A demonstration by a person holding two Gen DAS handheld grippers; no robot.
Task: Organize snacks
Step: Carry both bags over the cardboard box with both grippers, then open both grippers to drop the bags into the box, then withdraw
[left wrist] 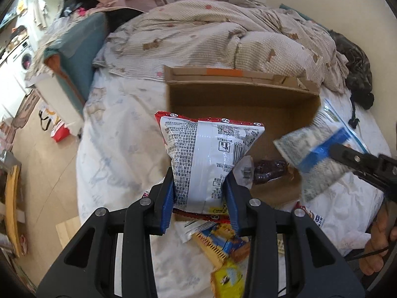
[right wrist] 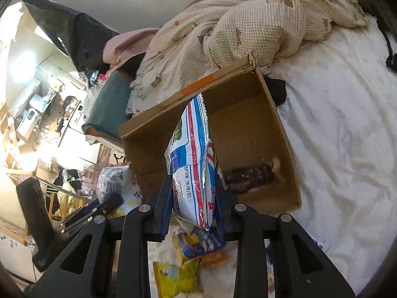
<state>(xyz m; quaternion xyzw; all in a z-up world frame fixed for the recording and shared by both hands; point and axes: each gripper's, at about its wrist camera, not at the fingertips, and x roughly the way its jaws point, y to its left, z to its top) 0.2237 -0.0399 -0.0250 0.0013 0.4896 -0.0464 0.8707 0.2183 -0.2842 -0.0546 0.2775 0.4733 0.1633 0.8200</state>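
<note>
Two snack packets are held over a bed, each pinched in a hand-held gripper. The left gripper (left wrist: 201, 193) has its jaws pressed on the lower part of a white packet with red edging (left wrist: 209, 159), which stands upright in front of an open cardboard box (left wrist: 238, 94). The right gripper (right wrist: 194, 198) has its jaws clamped on a blue, red and white striped packet (right wrist: 192, 164), held edge-on above the box (right wrist: 282, 134).

Judged from this, the step in hand is carrying both packets to the box. It would be done well if each packet were brought fully past the near wall, lowered close to the floor of the box, and released one at a time so the two do not collide.

A dark red packet (left wrist: 269, 170) already lies inside the box. More snacks (left wrist: 223, 245) remain loose on the sheet below the grippers.

Only the left wrist view shows the right gripper from the side, with the person's hand (left wrist: 377, 245) behind it. Only the right wrist view shows the striped packet's printed face.
</note>
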